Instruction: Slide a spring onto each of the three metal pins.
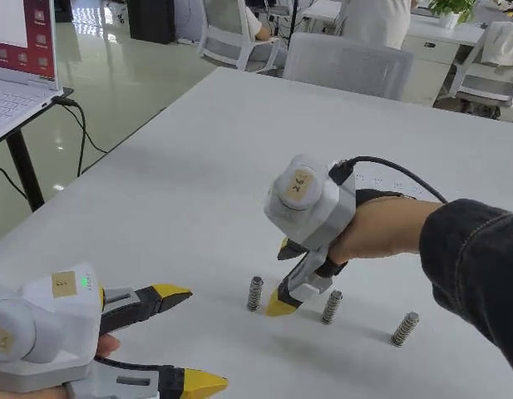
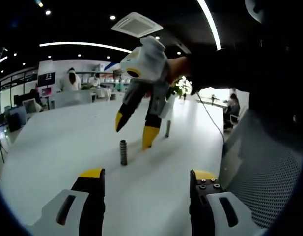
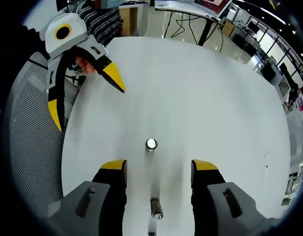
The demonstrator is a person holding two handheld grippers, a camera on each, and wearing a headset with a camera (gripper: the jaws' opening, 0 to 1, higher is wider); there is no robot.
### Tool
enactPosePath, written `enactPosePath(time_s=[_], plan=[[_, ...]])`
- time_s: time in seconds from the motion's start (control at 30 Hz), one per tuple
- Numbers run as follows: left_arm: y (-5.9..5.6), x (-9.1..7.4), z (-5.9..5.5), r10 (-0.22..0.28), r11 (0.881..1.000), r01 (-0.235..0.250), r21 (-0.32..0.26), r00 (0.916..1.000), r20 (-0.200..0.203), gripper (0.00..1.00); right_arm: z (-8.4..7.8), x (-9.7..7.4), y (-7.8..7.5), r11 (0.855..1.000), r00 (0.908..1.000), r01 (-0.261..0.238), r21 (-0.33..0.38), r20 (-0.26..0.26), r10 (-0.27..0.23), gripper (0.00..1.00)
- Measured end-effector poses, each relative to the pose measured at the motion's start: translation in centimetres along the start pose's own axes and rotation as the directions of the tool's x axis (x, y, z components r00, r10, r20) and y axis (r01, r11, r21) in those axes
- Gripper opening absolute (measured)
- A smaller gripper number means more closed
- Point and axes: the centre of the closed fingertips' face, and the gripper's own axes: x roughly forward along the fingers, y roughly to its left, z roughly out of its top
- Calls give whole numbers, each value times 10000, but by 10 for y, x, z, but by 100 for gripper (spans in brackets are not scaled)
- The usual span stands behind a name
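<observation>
Head view takes in the broad white tabletop [image 1: 198,166], with a grey mesh office chair [image 1: 347,62] against its far edge and an open laptop [image 1: 19,58] on a stand beyond its left edge. My right gripper [image 1: 282,277], white-bodied with black fingers tipped in yellow, hangs tips-down over the near part of the tabletop. Its fingers are spread and pinch nothing. My left gripper [image 1: 194,337], of the same make, sits low near the left edge, its fingers also spread wide and empty. Three short coiled metal springs stand upright in a row on the near part of the tabletop, each apart from the others: the left spring [image 1: 255,293], the middle spring [image 1: 332,307] and the right spring [image 1: 405,328]. My right gripper's lower yellow tip comes down between the left spring and the middle spring, near both; I cannot tell whether it touches the tabletop. Right gripper view looks straight down on a spring just ahead of the gap between my fingertips, with a bright round metal end showing at its top.
</observation>
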Motion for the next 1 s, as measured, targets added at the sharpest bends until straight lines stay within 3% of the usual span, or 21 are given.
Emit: enactPosePath(time_s=[0.13,0.33,0.47,0.6,0.7,0.77,1.0], plan=[[-1,3,2,-57,10000,57,27,10000,7,66,3,-12,-3,9985,9966,263,483,766,-299,55],[-2,8,4,-121,9999,121,56,9999,13,67,-3,-30,-8,9917,9860,746,1048,1412,-891,58],[-2,11,4,-194,9998,194,80,9998,-39,67,-4,-42,-11,9801,9679,1040,1689,2097,-1388,61],[-2,13,5,-237,9997,237,70,9997,-58,68,-11,-52,-12,9725,9548,1348,1900,2376,-1788,62],[0,15,5,-273,9996,273,64,9996,-53,68,-17,-63,-16,9599,9369,1689,2237,2659,-2268,65],[0,17,5,-288,9996,289,46,9996,-43,68,-22,-68,-17,9537,9298,1789,2417,2753,-2442,65],[-1,21,6,-410,9991,411,70,9991,-97,69,-47,-91,-22,9166,8914,2352,3234,3041,-3360,67]])
